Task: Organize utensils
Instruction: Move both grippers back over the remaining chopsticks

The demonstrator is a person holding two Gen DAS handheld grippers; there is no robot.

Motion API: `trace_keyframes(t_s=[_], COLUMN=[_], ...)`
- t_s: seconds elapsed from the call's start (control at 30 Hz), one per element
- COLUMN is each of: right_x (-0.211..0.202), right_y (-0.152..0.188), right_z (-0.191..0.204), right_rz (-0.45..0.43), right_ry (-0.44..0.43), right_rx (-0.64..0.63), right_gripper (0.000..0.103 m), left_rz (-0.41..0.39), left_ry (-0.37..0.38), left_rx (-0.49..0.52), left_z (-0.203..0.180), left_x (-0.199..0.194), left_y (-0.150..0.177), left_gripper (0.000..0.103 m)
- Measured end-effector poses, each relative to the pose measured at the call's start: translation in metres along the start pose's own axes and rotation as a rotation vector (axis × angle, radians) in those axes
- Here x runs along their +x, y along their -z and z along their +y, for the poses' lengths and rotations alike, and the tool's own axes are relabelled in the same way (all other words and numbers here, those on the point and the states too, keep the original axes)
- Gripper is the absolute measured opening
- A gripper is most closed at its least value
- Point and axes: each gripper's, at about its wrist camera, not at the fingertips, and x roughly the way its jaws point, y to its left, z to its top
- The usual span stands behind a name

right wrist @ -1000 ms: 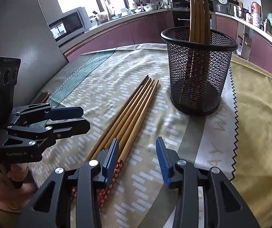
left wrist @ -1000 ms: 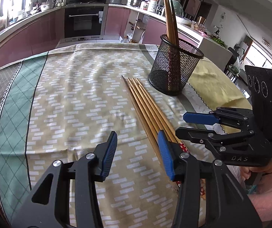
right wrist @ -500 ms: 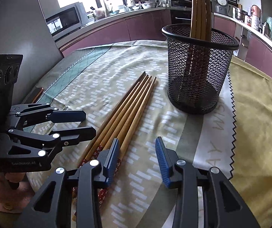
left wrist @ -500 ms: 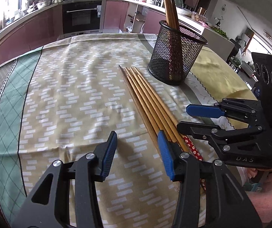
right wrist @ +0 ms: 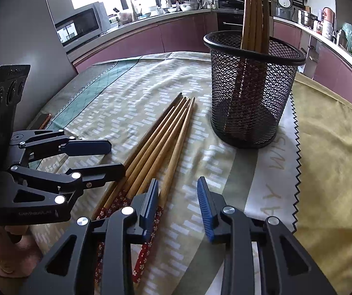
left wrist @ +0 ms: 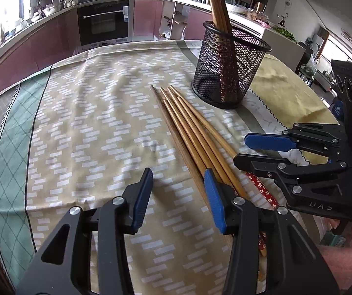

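On the cloth [left wrist: 82, 127] (beige weave, white dash print, a green diamond-quilted band at one side) lie five chopsticks [left wrist: 188, 132], side by side and touching: round tapered bamboo, glossy amber, one darker; butt ends wrapped in red floral print. Tips point toward a cup [right wrist: 252, 98] of black wire mesh, cylindrical, solid rolled rim, upright just beyond them. Several like sticks stand inside it, leaning on the rim. A plain yellow cloth [right wrist: 335, 152] with a zigzag edge overlaps beside the cup.

Left gripper [left wrist: 178, 196]: angled down at the table, black linkage arms, ribbed blue pads. Jaws spread, bare cloth between them; the right-side pad sits over the bundle's near ends, contact unclear.

Right gripper [right wrist: 177, 201]: also pitched downward. Jaws have just been closing, yet a gap remains and only cloth shows in it; the outermost stick passes just beside its left pad. A hand [right wrist: 1, 253] grips the left tool's handle.
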Motion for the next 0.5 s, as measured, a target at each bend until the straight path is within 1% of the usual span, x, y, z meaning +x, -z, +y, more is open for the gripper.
trace_keyframes(t_s=[0.17, 0.37, 0.5], right_x=[0.001, 0.006, 0.013], right_y=[-0.001, -0.006, -0.013], right_z=[-0.001, 0.003, 0.005], right_rz=[0.002, 0.004, 0.003], right_ry=[0.011, 0.028, 0.042], right_rx=[-0.006, -0.021, -0.034], right_gripper=[0.028, 0.027, 0.022], left_rz=[0.006, 0.015, 0.022], left_ry=[-0.004, -0.013, -0.014], left_rx=[0.002, 0.006, 0.0], left_z=[0.002, 0.002, 0.004], left_x=[0.001, 0.004, 0.012], left_y=[-0.002, -0.008, -0.017], left_gripper=[0.038, 0.037, 0.036])
